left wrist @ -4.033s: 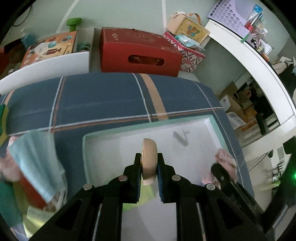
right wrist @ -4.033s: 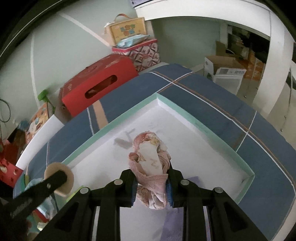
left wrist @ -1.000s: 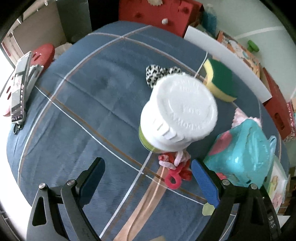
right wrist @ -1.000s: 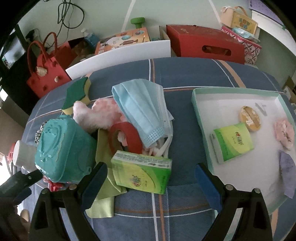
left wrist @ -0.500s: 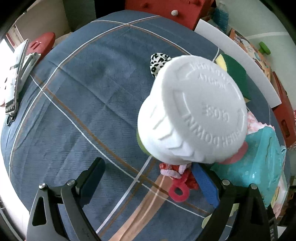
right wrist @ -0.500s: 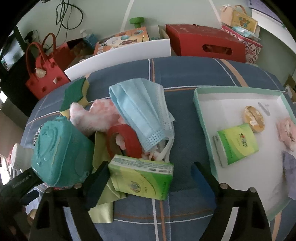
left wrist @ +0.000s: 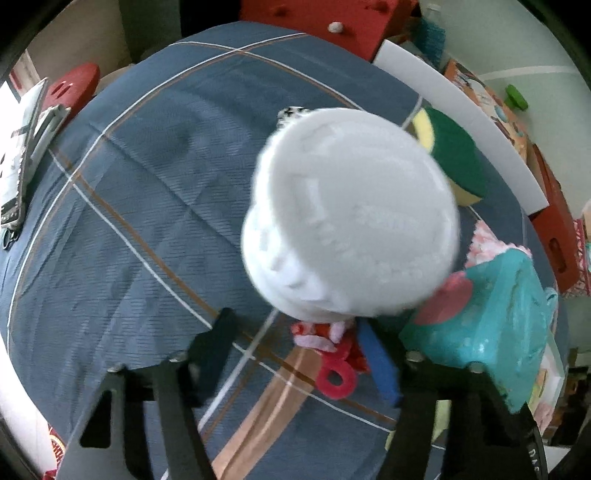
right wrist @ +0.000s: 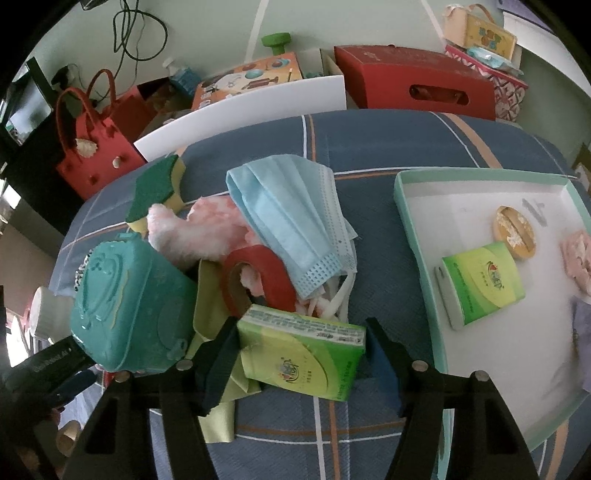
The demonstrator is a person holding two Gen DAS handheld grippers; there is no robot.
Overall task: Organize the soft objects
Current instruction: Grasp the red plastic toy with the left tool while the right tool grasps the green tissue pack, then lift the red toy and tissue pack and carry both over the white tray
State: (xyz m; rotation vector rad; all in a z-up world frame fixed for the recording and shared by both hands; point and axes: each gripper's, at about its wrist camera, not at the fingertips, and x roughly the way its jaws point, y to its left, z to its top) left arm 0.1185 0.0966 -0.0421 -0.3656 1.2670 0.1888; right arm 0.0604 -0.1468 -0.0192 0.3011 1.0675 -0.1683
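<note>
The right claw [right wrist: 301,363] has its fingers spread apart on either side of a green tissue pack [right wrist: 301,356], which lies on the blue plaid cloth of the bench [right wrist: 388,155]; whether the pads touch the pack cannot be told. Just left of the pack stands a teal wet-wipes pack [right wrist: 129,310], with a yellow-green cloth [right wrist: 218,402] lying between the two. Right behind the tissue pack is a red tape roll [right wrist: 258,280], and over that a light blue face mask [right wrist: 291,225] draped across the heap. A pink fluffy item [right wrist: 195,232] sits behind the wipes pack, and a green and yellow sponge [right wrist: 155,188] behind that. To the right of the tissue pack is a mint-rimmed tray [right wrist: 410,229] holding a second green tissue pack [right wrist: 484,284], a round tan puff [right wrist: 515,230], and a pink cloth [right wrist: 578,254] at the picture's edge.

The left claw [left wrist: 301,354] is also spread wide, hanging over a white-capped bottle [left wrist: 351,229] (blurred, and filling much of that view). At the bottle's foot, between the fingers, lies a red and pink hair tie [left wrist: 332,354]. The teal wet-wipes pack [left wrist: 491,317] is just right of the bottle, the sponge [left wrist: 454,155] beyond it, and a red felt bag [left wrist: 332,22] stands past the bench's far edge.
</note>
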